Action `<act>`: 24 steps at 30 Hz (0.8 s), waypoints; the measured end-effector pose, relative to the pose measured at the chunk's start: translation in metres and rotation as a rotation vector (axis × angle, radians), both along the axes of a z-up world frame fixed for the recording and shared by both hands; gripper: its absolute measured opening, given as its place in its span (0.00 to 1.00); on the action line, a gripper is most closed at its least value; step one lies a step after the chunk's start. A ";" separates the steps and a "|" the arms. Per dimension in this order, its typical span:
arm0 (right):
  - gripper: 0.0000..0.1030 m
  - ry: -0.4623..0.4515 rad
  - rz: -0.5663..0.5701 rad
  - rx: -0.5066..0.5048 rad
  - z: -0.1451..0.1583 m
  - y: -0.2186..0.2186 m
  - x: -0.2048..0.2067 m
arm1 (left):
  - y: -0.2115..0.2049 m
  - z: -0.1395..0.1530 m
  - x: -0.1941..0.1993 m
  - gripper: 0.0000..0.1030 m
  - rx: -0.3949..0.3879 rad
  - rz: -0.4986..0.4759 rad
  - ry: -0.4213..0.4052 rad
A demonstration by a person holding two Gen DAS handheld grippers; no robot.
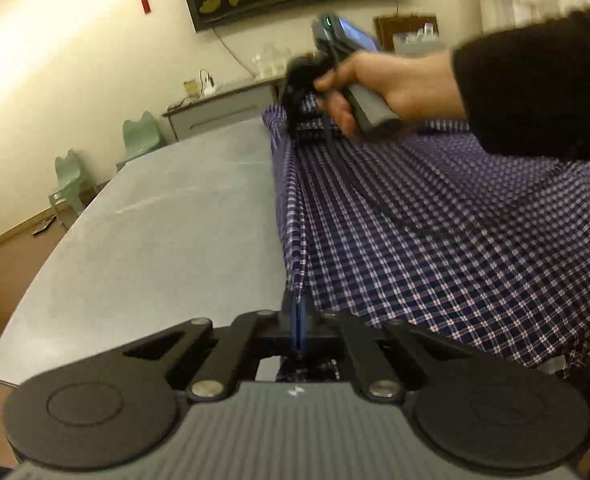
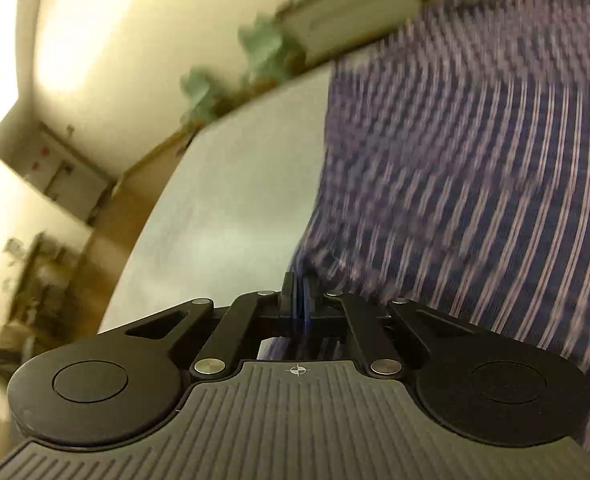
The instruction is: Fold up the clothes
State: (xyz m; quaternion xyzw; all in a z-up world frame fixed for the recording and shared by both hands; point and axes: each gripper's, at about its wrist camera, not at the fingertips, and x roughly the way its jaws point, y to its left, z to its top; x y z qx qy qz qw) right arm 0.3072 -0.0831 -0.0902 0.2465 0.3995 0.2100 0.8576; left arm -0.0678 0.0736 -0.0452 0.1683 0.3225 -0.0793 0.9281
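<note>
A blue-and-white checked garment point(image 1: 435, 240) is spread over the right half of a grey table point(image 1: 167, 232). My left gripper point(image 1: 297, 312) is shut on the near end of its left edge, and the fabric is pinched between the pads. At the far end of that edge, a hand point(image 1: 399, 80) in a black sleeve holds my right gripper point(image 1: 293, 116), which is shut on the cloth there. The edge is lifted and runs taut between the two grippers. In the blurred right wrist view, the right gripper point(image 2: 301, 292) is shut with the checked garment point(image 2: 475, 160) bunched at its pads.
The left half of the table point(image 2: 231, 184) is bare grey surface. Two pale green chairs point(image 1: 69, 184) point(image 1: 141, 136) stand past its left side. A low cabinet point(image 1: 223, 108) with jars stands against the far wall under a dark picture.
</note>
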 end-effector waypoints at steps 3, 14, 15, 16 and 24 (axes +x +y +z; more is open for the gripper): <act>0.02 0.002 -0.047 -0.051 0.000 -0.004 0.014 | -0.013 -0.014 -0.005 0.02 0.004 -0.036 0.032; 0.38 -0.044 0.021 -0.032 0.022 -0.012 -0.037 | -0.020 -0.026 -0.014 0.13 -0.024 -0.077 -0.003; 0.56 -0.010 0.071 -0.018 0.019 -0.004 -0.036 | -0.021 -0.027 -0.014 0.12 -0.026 -0.076 0.000; 0.58 0.018 0.110 -0.029 0.015 0.003 -0.036 | -0.021 -0.027 -0.015 0.11 -0.032 -0.076 0.002; 0.00 -0.019 0.060 -0.288 0.001 0.003 -0.057 | -0.004 -0.016 -0.028 0.12 -0.113 -0.098 0.005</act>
